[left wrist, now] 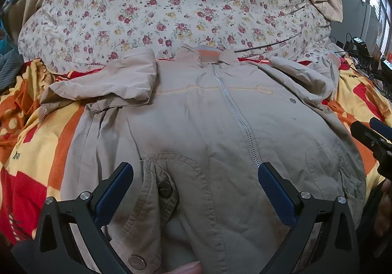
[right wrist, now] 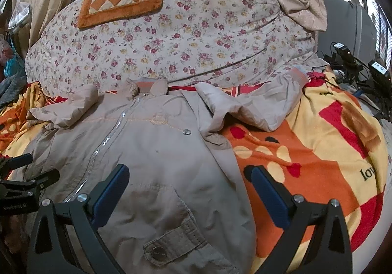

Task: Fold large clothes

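Jacket [left wrist: 196, 127] lies front-up, zipped, flat on the orange and red blanket [right wrist: 318, 151], collar toward the floral duvet [left wrist: 171, 17], hem nearest us. We count one jacket, two sleeves, two grippers. Left sleeve [left wrist: 107, 83] is bunched and doubled back by the shoulder; right sleeve [right wrist: 257, 107] runs out sideways over the blanket, cuff far out.

Left gripper [left wrist: 196, 176] hovers over the lower front by the pocket flap [left wrist: 171, 176], jaws spread wide, nothing in them. Right gripper [right wrist: 188, 181] hangs over the jacket's right edge, one finger above cloth and one above blanket, also released and empty.

Risks as we judge them: a pinch here may take only the top layer, so the front lifts and the back stays down. The bunched left sleeve could get trapped inside a fold and leave a lump. Snaps, we count three, maybe more hidden near the hem, and the zipper [left wrist: 235, 107] could make a pad slip. The soft blanket may get caught in the right gripper's bite along with the jacket edge.
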`<state>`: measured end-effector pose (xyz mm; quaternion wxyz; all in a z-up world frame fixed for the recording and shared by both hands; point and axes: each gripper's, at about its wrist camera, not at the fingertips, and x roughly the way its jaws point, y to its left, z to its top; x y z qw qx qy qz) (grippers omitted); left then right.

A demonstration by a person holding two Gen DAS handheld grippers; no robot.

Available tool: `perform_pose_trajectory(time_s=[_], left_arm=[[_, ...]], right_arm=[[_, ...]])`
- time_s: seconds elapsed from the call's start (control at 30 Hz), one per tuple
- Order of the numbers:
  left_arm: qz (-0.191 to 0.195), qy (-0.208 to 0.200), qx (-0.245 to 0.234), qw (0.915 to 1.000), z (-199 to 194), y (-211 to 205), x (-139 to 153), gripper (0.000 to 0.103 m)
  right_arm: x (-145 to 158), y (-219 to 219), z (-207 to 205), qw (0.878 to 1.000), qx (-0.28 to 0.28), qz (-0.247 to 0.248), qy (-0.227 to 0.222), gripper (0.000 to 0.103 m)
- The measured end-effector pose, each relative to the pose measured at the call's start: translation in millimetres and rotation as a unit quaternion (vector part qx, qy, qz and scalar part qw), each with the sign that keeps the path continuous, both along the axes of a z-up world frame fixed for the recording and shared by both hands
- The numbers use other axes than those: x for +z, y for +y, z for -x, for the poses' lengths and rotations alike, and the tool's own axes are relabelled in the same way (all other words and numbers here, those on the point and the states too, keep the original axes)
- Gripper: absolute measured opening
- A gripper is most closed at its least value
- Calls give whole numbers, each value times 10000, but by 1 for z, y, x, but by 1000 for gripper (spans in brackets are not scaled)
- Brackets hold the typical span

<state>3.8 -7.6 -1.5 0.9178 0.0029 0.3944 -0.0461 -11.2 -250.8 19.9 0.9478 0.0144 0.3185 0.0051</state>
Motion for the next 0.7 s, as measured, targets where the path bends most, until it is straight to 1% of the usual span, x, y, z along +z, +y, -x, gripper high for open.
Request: perform_pose_trajectory(time_s=[0.23,0.37,0.47,0.57,0.7], left_arm=[[2,0,3,10000,0,-1,0,94],[12,2,10,10000,0,-1,0,94],[13,-3,7,10000,0,0,-1,94],[19,-1,9,10000,0,0,-1,94],[26,8,12,10000,1,2,-2,94]], right_arm=[[6,3,6,9999,1,-34,-96,102],[7,5,6,10000,7,-47,-75,102],[4,4,6,10000,-10,-25,-92,102],[-1,2,2,10000,-62,-29,10,102],[-1,-1,2,9999,-89,-67,-28,102]])
